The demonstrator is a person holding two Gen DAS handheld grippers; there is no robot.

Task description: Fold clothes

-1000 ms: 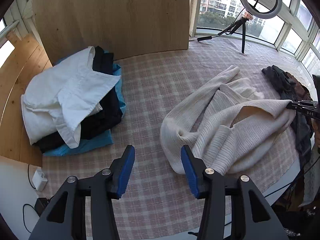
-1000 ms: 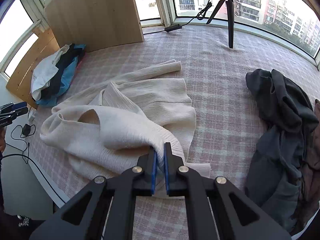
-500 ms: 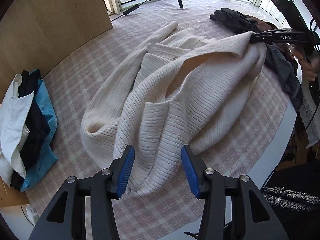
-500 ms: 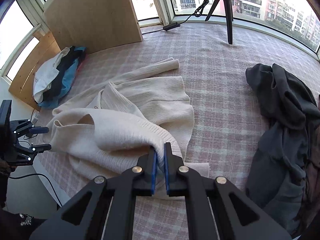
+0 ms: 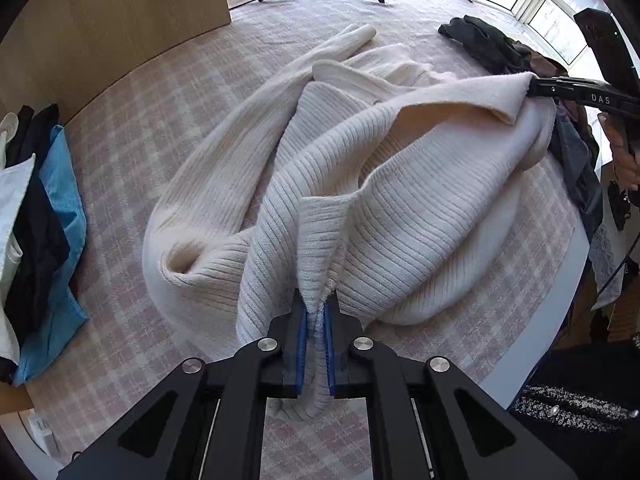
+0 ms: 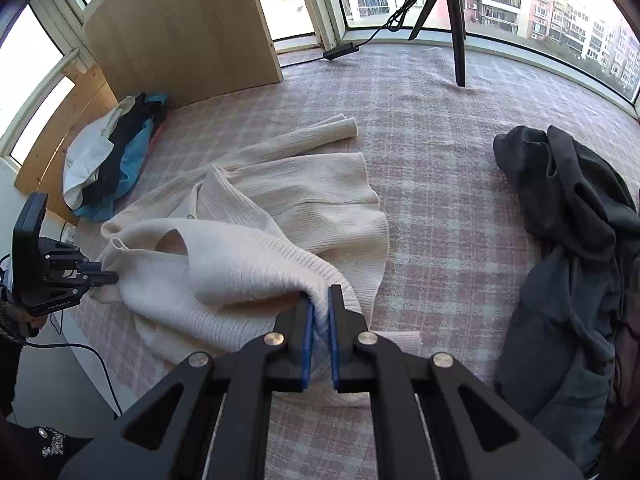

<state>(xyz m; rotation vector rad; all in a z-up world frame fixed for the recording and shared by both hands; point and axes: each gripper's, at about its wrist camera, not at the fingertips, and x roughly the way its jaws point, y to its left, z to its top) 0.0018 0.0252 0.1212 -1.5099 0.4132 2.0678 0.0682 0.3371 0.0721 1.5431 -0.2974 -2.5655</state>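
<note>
A cream ribbed sweater [image 5: 400, 200] lies crumpled on the pink plaid cover [image 5: 152, 120]. My left gripper [image 5: 315, 308] points steeply down at its near edge. Its jaws are closing, and the blue pads [image 5: 303, 344] press on a bunched fold of the knit. In the right wrist view my right gripper [image 6: 319, 300] is shut on another edge of the sweater [image 6: 300, 200], lifted slightly off the cover. The left gripper [image 6: 114, 278] shows there at the far left, pinching the knit. From the left wrist view the right gripper [image 5: 532, 88] holds a raised corner at the upper right.
A stack of white, black and blue clothes [image 6: 112, 164] lies at the left by a wooden board [image 6: 180, 28]. A heap of dark grey garments [image 6: 572, 240] fills the right side. A tripod [image 6: 456, 20] and a cable stand by the windows.
My left gripper has come down over the sweater's near edge and its jaws have gone from wide apart to pinching the knit. The right gripper has kept its hold and place.
</note>
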